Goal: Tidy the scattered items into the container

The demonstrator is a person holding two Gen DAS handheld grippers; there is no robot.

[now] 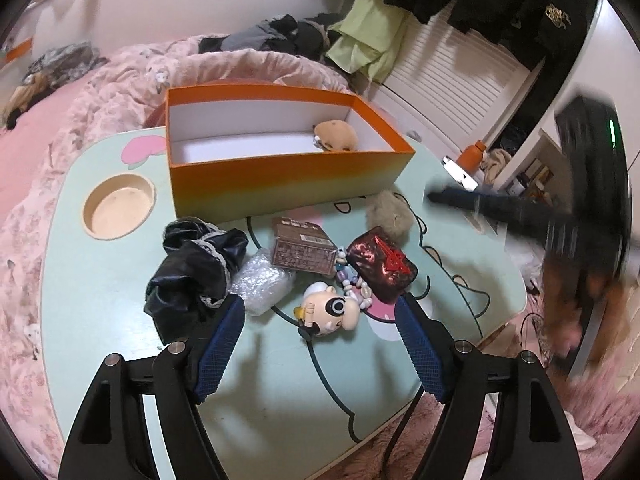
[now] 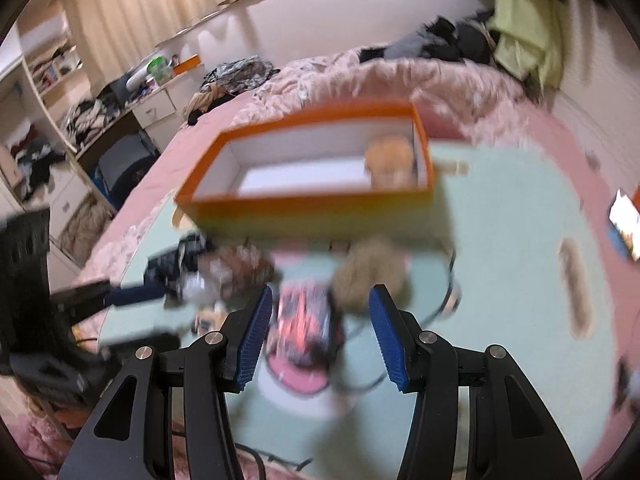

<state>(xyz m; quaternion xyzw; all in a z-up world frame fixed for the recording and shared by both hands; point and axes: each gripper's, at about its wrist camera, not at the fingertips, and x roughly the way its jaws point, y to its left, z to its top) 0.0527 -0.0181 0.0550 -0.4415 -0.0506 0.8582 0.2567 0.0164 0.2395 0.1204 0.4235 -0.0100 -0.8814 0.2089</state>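
- An orange cardboard box with a white inside (image 1: pixel 280 168) stands at the far side of a pale green cartoon-printed table (image 1: pixel 100 280); a tan plush toy (image 1: pixel 335 135) already lies in its right-hand end, apparently the first item tidied away.
- The rest waits in a loose cluster just in front of the box: a crumpled black cloth with lace trim (image 1: pixel 192 268), a wad of clear bubble wrap (image 1: pixel 260 284), a small brown printed carton (image 1: pixel 304 248), a dark red glossy pouch (image 1: pixel 380 268), a string of pastel beads (image 1: pixel 354 288), a big-headed cartoon figurine (image 1: pixel 332 312) and a beige fluffy ball (image 1: pixel 390 212).
- The left gripper (image 1: pixel 322 312) hangs above the figurine with its blue-padded jaws wide apart and nothing between them, well placed, it seems, for a next pick.
- The right gripper (image 2: pixel 318 310) has its jaws about half open and empty; the red pouch (image 2: pixel 306 320) and the fluffy ball (image 2: pixel 368 276) lie on the table beyond the pads, neither gripped.
- Heavy blur smears the right wrist view, so the small items there cannot be told apart.
- In the left wrist view the right gripper is only a dark streak at the right edge; the box's near wall hides part of its floor.
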